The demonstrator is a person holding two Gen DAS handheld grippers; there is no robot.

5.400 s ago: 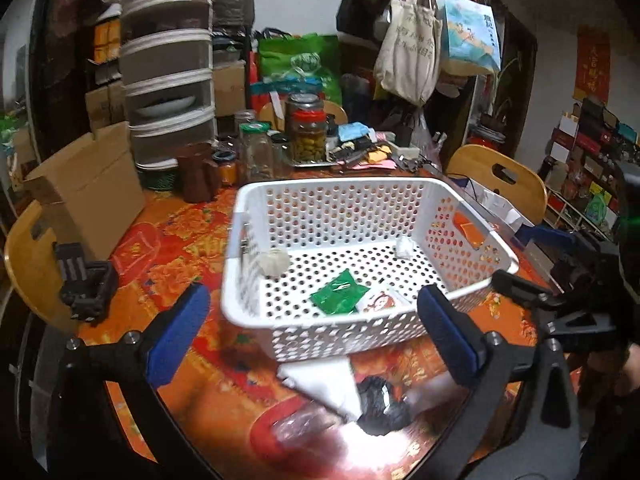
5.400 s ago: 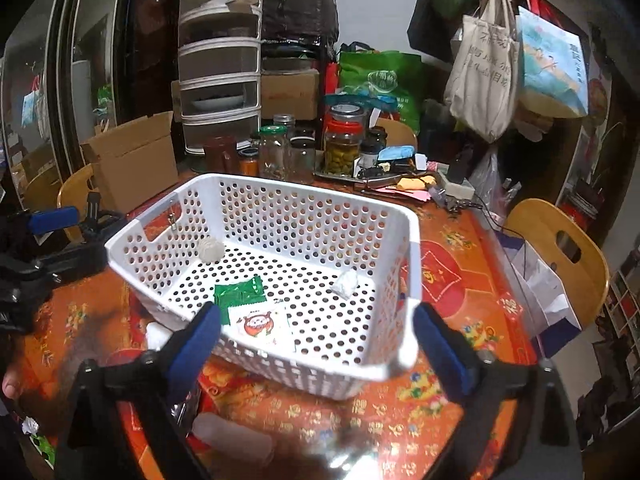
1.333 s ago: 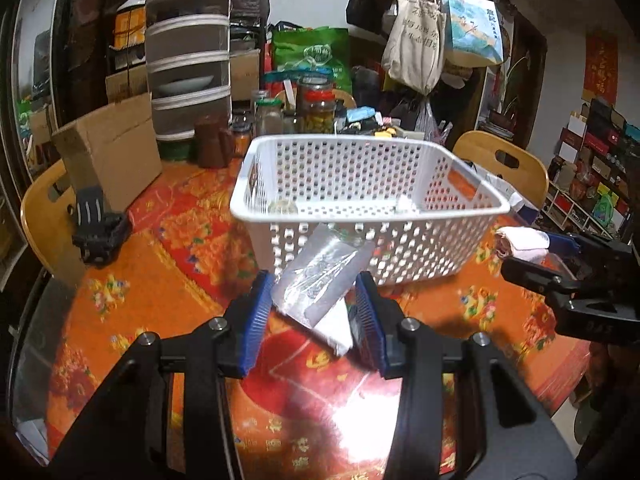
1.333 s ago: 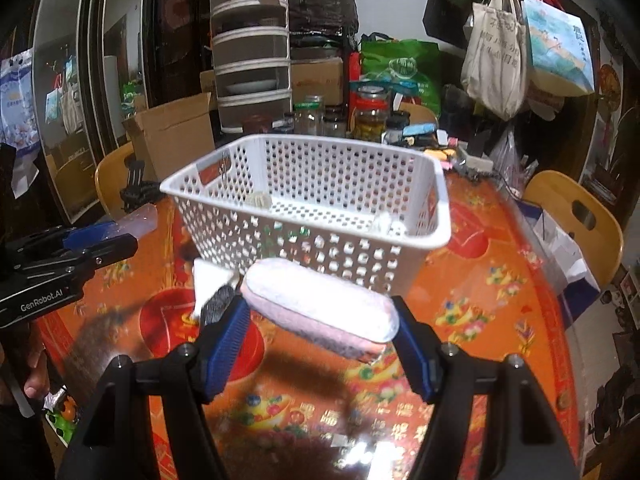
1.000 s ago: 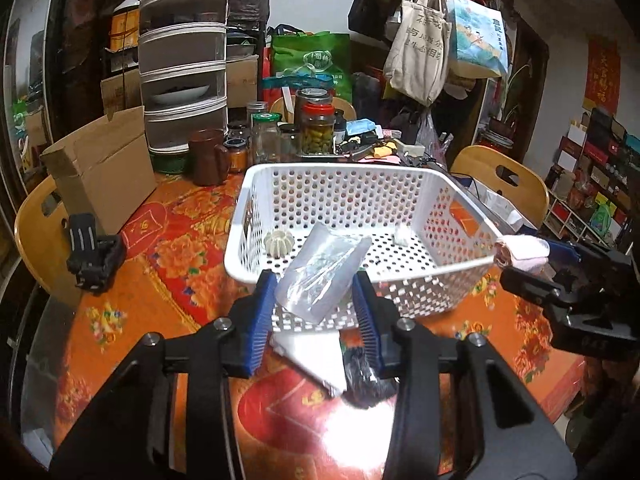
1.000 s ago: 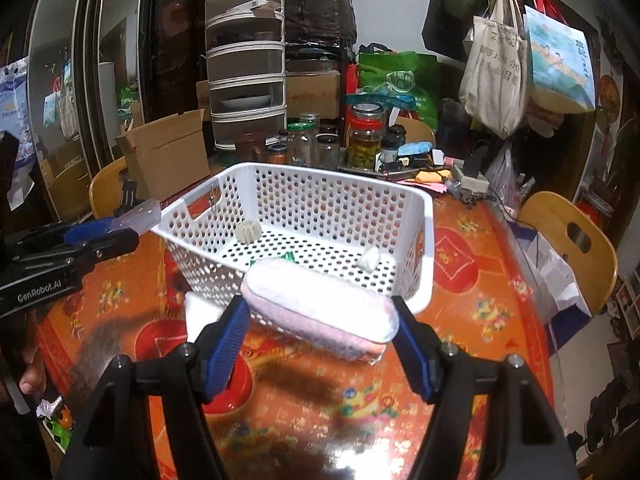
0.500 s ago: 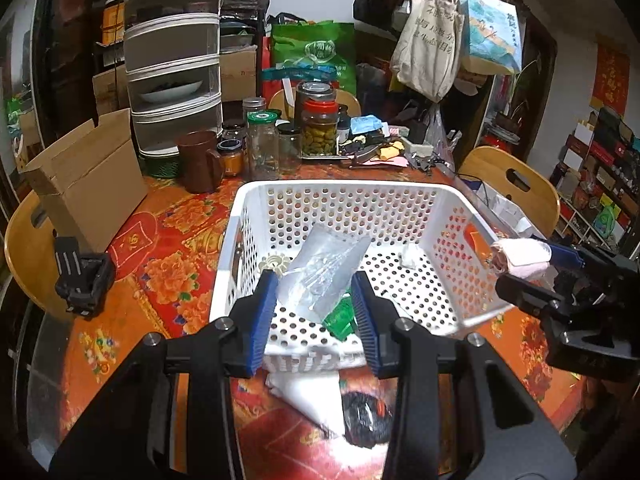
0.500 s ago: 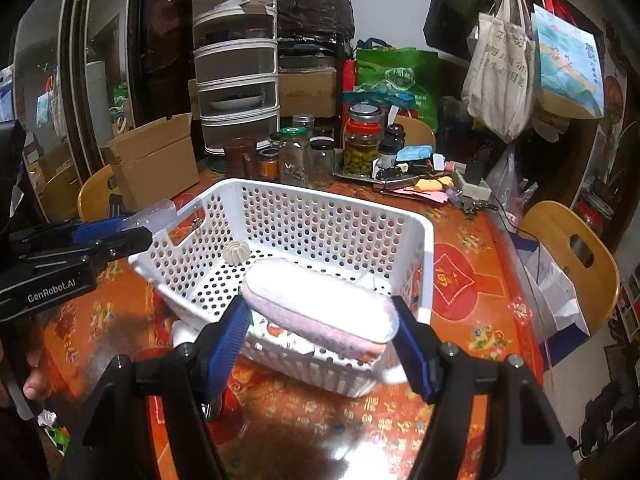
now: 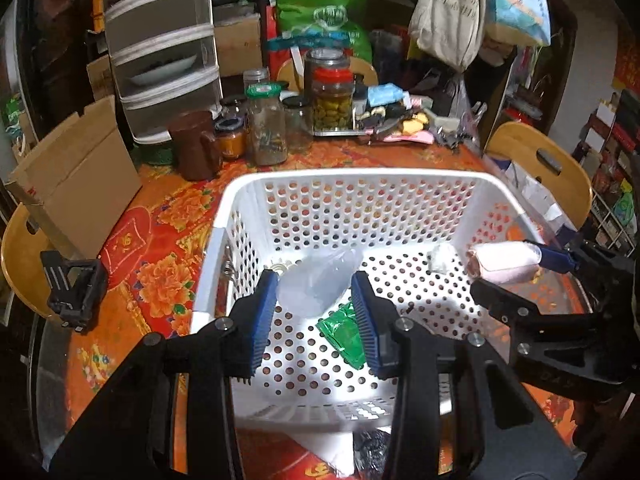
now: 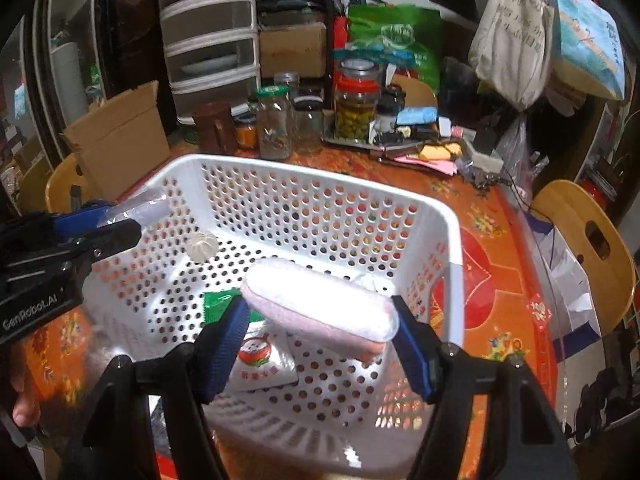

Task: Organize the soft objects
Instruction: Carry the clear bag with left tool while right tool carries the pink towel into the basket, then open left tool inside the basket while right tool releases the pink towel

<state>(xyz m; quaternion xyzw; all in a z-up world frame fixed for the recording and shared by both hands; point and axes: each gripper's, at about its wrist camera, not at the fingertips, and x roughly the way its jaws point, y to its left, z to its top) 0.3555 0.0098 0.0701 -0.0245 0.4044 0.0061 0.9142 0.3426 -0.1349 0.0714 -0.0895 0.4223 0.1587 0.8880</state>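
A white perforated basket (image 9: 360, 184) (image 10: 452, 240) stands on the red floral table. My left gripper (image 9: 316, 304) is shut on a clear plastic bag (image 9: 316, 284) and holds it above the basket's inside; it also shows in the right wrist view (image 10: 136, 210). My right gripper (image 10: 320, 332) is shut on a pink rolled towel (image 10: 316, 304) above the basket; the towel also shows in the left wrist view (image 9: 504, 264). In the basket lie a green packet (image 9: 344, 332), a white printed packet (image 10: 260, 360), a small round white piece (image 10: 203, 246) and a white wad (image 9: 442, 258).
Glass jars (image 9: 332, 96) (image 10: 356, 100), a brown mug (image 9: 196, 144) and a cardboard box (image 9: 76, 176) stand behind the basket. A black item (image 9: 370, 448) and a white sheet lie on the table in front of it. Wooden chairs (image 10: 588, 232) flank the table.
Both grippers closed on their objects, lifted them from the table in front of the basket, and moved forward over the rim until both hang above the basket's inside.
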